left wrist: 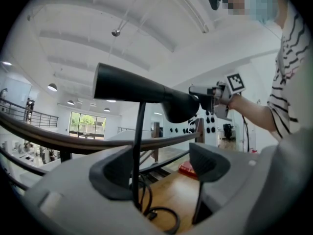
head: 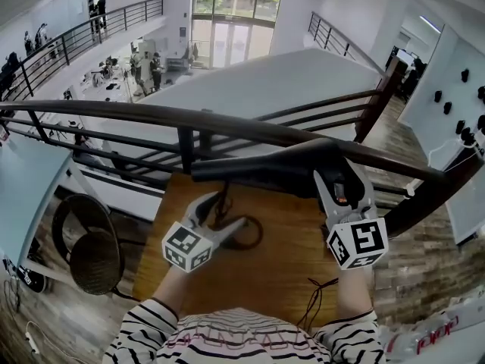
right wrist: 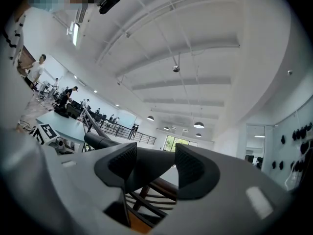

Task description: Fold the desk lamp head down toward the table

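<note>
1. Wooden table (head: 280, 279): the black lamp head (head: 258, 171) lies roughly level above its far edge.
2. My right gripper (head: 339, 184) is clamped on the wide right end of the lamp head, which fills the gap between both pads.
3. My left gripper (head: 223, 212) is released, with its jaws wide apart. The thin stem (left wrist: 138, 151) stands between them, close by the left-hand pad.

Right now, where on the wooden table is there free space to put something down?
The table is bare near its front edge, between the left gripper and right gripper. Around the cable loop and lamp stem it is crowded.
</note>
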A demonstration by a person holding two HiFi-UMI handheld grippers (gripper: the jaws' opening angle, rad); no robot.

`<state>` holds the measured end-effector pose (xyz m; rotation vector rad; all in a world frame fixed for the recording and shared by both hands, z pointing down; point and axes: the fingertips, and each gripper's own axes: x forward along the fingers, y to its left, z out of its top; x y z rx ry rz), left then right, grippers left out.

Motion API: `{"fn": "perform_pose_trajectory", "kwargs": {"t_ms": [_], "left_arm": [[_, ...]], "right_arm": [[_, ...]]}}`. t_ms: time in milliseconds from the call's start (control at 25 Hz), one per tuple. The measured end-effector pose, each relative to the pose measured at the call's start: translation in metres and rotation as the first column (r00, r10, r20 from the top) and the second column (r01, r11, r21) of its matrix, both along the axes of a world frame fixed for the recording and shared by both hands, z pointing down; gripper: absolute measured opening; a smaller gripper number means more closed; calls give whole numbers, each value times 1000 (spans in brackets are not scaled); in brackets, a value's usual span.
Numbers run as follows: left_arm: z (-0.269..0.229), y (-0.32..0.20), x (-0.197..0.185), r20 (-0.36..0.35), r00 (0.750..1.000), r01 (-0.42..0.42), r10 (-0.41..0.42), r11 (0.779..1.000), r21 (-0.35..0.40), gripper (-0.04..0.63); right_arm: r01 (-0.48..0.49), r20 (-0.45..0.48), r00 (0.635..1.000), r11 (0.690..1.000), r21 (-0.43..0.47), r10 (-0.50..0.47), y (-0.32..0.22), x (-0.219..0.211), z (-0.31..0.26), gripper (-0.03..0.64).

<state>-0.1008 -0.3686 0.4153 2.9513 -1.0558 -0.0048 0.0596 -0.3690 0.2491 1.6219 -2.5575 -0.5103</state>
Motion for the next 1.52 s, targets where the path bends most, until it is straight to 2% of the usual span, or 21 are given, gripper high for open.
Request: {"fn": "perform_pose_trajectory", "kwargs": {"t_ms": [400, 720, 920, 1200, 1520], "left_arm": [[-1, -1, 3, -2, 1000, -30, 30, 1000, 3, 359], [-2, -1, 3, -37, 999, -34, 34, 999, 0, 362], [-1, -1, 4, -70, 996, -58, 58, 998, -4, 363], [-1, -2, 3, -80, 995, -61, 61, 998, 0, 365], [1, -4, 0, -88, 995, -41, 41, 999, 4, 365]], "right_arm": [[-12, 68, 997, 990, -138, 21, -5, 14, 51, 234], [43, 147, 989, 954, -296, 1, -8, 8, 111, 226], [85, 212, 977, 935, -343, -11, -10, 3, 137, 217], [143, 242, 969, 894, -424, -41, -13, -19, 173, 216], [210, 304, 950, 864, -459, -70, -13, -43, 194, 209]]}}
